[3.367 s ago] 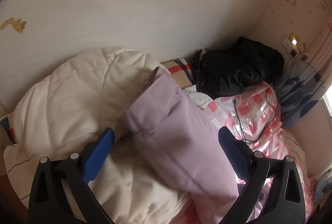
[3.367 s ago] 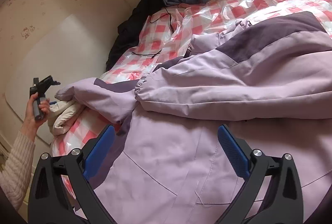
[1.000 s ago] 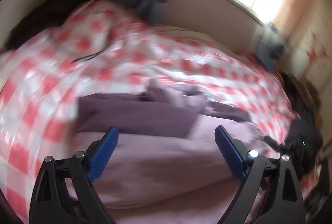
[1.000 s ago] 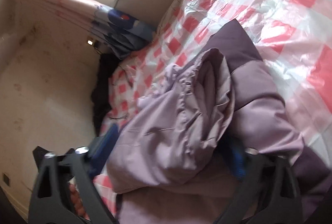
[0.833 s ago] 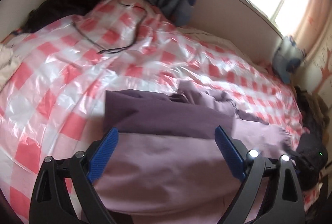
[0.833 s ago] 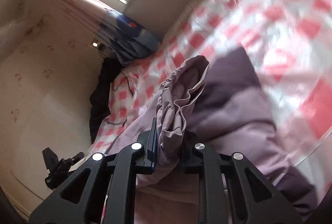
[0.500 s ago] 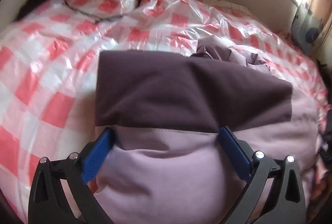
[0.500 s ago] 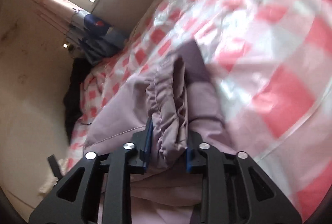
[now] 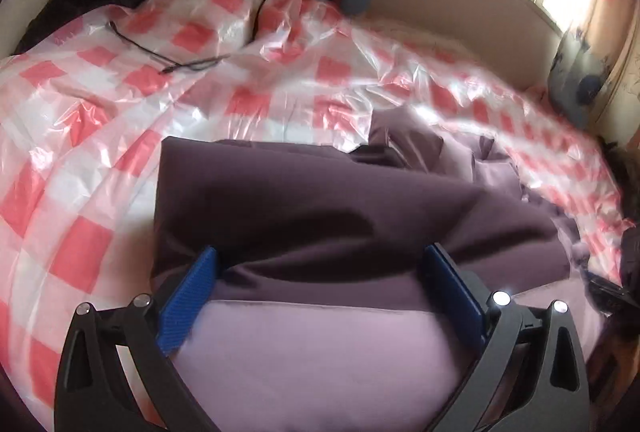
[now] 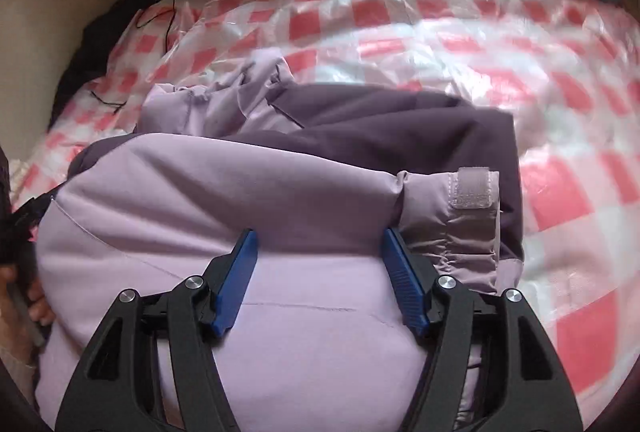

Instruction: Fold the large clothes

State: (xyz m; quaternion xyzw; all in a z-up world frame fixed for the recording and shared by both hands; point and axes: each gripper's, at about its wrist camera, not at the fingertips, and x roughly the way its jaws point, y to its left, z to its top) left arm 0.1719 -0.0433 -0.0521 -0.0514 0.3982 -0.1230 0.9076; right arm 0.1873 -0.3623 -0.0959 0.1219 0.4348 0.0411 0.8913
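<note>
Right now the left gripper [image 9: 320,264] has its blue pads spread wide, pressed down onto the lilac jacket [image 9: 304,352] near its dark purple band, gripping nothing. Likewise the right gripper [image 10: 320,244] stands parted over the jacket's pale folded bulk, a cuff with a fastening strap [image 10: 474,188] just beside its right pad. Underneath lies a red-checked plastic sheet [image 10: 460,28] with a black cable [image 9: 168,60] on it.
</note>
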